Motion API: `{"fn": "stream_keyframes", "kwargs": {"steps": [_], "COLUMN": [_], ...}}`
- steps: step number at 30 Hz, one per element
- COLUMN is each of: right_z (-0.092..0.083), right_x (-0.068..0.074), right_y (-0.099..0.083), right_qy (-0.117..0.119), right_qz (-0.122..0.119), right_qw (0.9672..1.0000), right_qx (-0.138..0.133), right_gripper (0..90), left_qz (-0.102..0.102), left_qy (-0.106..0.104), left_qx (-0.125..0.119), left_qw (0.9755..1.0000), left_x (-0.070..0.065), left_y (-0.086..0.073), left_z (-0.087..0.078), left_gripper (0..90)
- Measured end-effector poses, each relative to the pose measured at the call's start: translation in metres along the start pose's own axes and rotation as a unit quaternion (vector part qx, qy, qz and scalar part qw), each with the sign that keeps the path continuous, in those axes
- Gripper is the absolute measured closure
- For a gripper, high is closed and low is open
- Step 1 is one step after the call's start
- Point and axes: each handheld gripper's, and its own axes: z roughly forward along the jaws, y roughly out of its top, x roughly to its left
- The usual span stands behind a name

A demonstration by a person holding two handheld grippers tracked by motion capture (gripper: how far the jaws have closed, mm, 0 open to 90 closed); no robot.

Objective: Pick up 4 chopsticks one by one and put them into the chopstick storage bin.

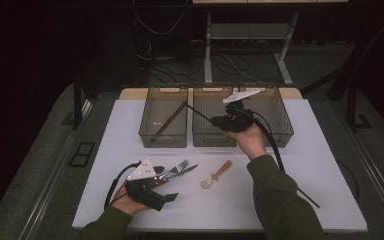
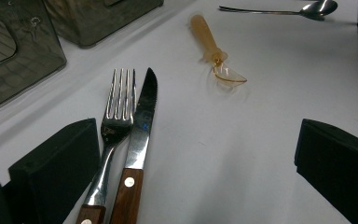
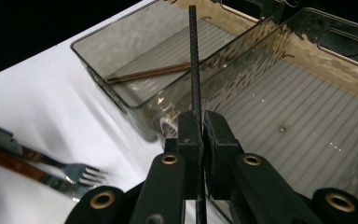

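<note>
Near the table's front edge, the left gripper (image 2: 196, 158) is resting with jaws wide, straddling a fork (image 2: 114, 126) and knife (image 2: 137, 140). Farther back, the right gripper (image 3: 201, 128) is pinching a thin black chopstick (image 3: 194, 60) above the middle bin (image 3: 279, 116); its lower end is hidden.

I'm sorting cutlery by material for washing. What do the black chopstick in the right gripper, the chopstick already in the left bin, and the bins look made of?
The black chopstick, clamped in the right gripper, looks like matte plastic or composite with a ridged tip. The brown chopstick looks like wood, going by its colour. The left bin and middle bin seem smoky translucent plastic with ribbed floors.
</note>
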Motion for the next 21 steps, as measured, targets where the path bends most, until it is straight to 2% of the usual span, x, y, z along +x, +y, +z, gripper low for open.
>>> {"fn": "stream_keyframes", "kwargs": {"steps": [8, 18, 21], "right_z": [0.022, 0.059, 0.071], "right_x": [0.006, 0.018, 0.019], "right_y": [0.020, 0.043, 0.050], "right_qy": [-0.008, -0.015, -0.017], "right_qz": [0.004, -0.010, -0.008], "right_qw": [0.9999, 0.9996, 0.9994], "right_qx": [0.006, 0.022, 0.028], "right_gripper": [86.2, 86.2, 86.2], "left_qz": [0.001, 0.007, 0.007], "left_qy": [-0.002, -0.004, -0.005], "left_qx": [-0.003, -0.004, -0.006], "left_qw": [1.0000, 1.0000, 0.9999], "left_x": [0.000, 0.000, -0.001], "left_y": [0.000, 0.001, 0.001], "left_z": [0.000, -0.002, -0.002], "left_gripper": [0.0, 0.0, 0.0]}}
